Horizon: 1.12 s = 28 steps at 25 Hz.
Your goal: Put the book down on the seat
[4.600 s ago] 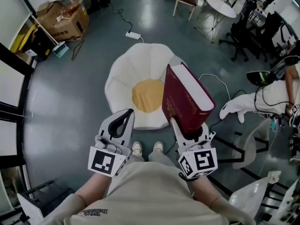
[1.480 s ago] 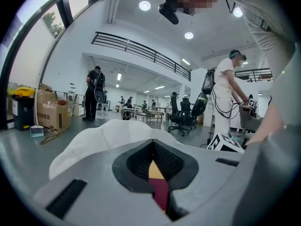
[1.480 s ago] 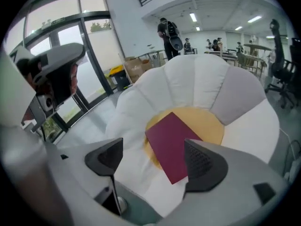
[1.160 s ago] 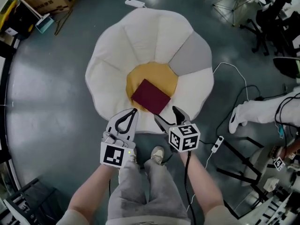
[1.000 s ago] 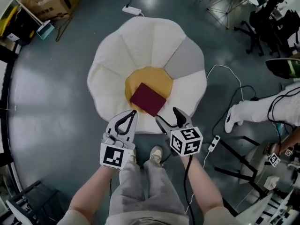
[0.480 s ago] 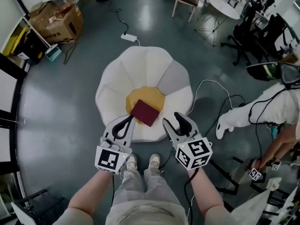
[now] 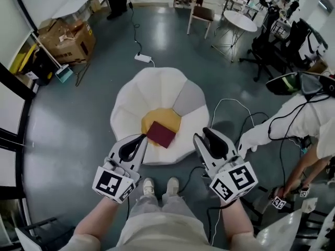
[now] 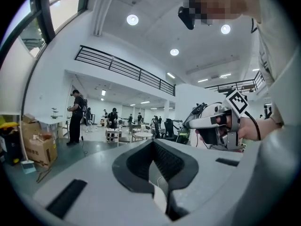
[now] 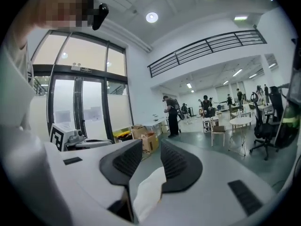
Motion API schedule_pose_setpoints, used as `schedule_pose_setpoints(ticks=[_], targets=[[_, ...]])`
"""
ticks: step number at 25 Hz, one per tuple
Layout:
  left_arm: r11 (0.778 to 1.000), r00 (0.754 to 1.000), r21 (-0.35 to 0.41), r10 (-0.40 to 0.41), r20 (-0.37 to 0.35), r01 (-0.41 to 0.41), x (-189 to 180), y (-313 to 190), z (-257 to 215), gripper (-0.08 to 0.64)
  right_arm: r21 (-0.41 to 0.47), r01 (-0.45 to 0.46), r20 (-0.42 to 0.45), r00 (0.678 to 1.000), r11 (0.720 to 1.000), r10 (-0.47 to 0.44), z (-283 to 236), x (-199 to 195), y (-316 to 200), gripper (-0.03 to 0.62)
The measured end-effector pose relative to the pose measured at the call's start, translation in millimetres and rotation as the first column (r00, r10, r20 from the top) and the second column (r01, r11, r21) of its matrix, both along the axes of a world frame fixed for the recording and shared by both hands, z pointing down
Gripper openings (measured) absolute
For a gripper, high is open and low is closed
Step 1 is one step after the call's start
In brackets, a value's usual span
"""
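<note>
While clear of two grippers (image 7: 142, 136) (image 7: 201, 134), one book (image 7: 160, 134) on one seat (image 7: 157, 88)

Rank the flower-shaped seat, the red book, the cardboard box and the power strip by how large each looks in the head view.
Largest to smallest:
1. flower-shaped seat
2. cardboard box
3. red book
4. power strip

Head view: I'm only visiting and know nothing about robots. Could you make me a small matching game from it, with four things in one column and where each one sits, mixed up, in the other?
Things:
1. book
2. cardboard box
3. round table
4. power strip

Places:
A. on the floor just past the far edge of the seat
B. top right of the picture
C. on the seat's yellow middle
D. top left of the picture

Pairs: 1-C, 2-D, 3-B, 4-A
</note>
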State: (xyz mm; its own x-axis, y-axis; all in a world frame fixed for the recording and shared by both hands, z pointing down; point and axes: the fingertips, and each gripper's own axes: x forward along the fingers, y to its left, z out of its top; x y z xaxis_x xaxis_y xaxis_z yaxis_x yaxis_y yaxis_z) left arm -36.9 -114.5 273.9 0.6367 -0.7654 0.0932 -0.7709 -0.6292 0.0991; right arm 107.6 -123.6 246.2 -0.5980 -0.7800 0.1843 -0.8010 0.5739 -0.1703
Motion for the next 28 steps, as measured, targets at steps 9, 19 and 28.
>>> schedule_pose_setpoints(ticks=[9,19,28], targets=[[0.983,0.999,0.182,0.032,-0.033,-0.025,11.0,30.6,-89.8,0.005,0.128,0.039,-0.099,0.995,0.991,-0.027,-72.8,3.7,48.2,0.100],[0.978,1.000,0.207,0.025,-0.012,-0.022,13.9,61.9,-105.3,0.005,0.189,0.094,-0.016,0.996,0.977,-0.092,-92.6,-28.7,80.2,0.017],[0.979,1.000,0.203,-0.002,-0.005,0.003,2.7,65.3,-99.0,0.005,0.192,0.090,-0.027,0.996,0.977,-0.086,-74.9,-43.2,79.0,0.002]])
